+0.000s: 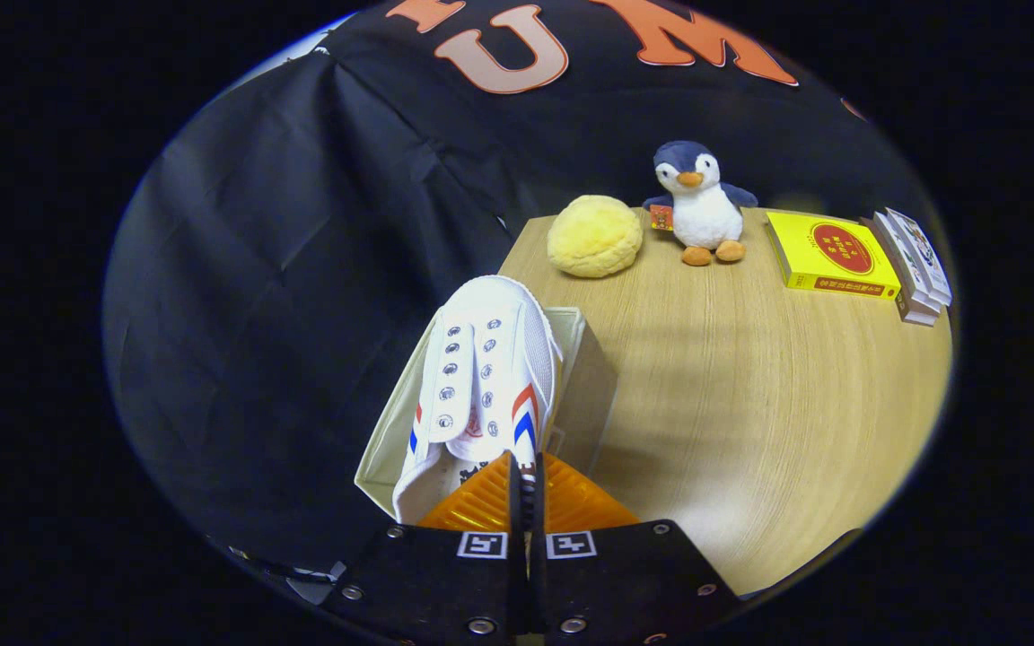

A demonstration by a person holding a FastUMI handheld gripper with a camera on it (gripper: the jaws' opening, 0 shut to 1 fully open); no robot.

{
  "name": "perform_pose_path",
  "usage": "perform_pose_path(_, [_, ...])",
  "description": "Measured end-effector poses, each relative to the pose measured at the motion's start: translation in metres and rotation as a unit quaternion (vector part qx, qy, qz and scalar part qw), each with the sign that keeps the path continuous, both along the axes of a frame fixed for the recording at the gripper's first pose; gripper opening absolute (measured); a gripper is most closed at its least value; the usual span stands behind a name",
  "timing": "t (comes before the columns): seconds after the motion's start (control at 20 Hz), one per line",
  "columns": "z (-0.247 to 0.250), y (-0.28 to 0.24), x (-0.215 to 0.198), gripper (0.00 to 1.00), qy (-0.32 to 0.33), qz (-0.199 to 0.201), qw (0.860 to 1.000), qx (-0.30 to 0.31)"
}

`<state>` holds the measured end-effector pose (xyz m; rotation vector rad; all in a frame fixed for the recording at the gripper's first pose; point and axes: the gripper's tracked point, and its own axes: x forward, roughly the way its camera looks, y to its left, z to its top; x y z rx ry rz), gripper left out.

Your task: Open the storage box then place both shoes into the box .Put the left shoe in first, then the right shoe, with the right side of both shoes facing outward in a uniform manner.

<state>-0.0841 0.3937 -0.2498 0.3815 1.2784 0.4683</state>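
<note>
A white canvas shoe (486, 359) with red and blue side stripes hangs toe-forward just ahead of my fingers. My gripper (526, 474) is shut on the rim of the shoe's heel opening, both fingers pressed close together. The shoe is over the open cream storage box (591, 381), which stands at the left edge of the wooden table. Its sole dips into the box mouth, and the toe reaches past the box's far wall. The shoe hides the inside of the box.
The wooden table (750, 404) stretches right of the box. At its far edge sit a round yellow plush (594, 236), a penguin toy (701, 206), a yellow book (831, 254) and a small stack of books (916, 265). Black cloth hangs left of the box.
</note>
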Motion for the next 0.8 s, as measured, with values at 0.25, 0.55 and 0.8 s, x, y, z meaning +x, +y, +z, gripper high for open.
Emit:
perform_pose_path(0.25, [-0.012,0.022,-0.011,0.03,0.043,-0.003,0.999,-0.007])
perform_pose_path(0.55, [0.015,0.035,0.01,0.51,0.007,-0.021,0.998,0.065])
perform_pose_path(0.8, [0.029,-0.012,0.032,0.79,-0.056,-0.044,0.996,0.054])
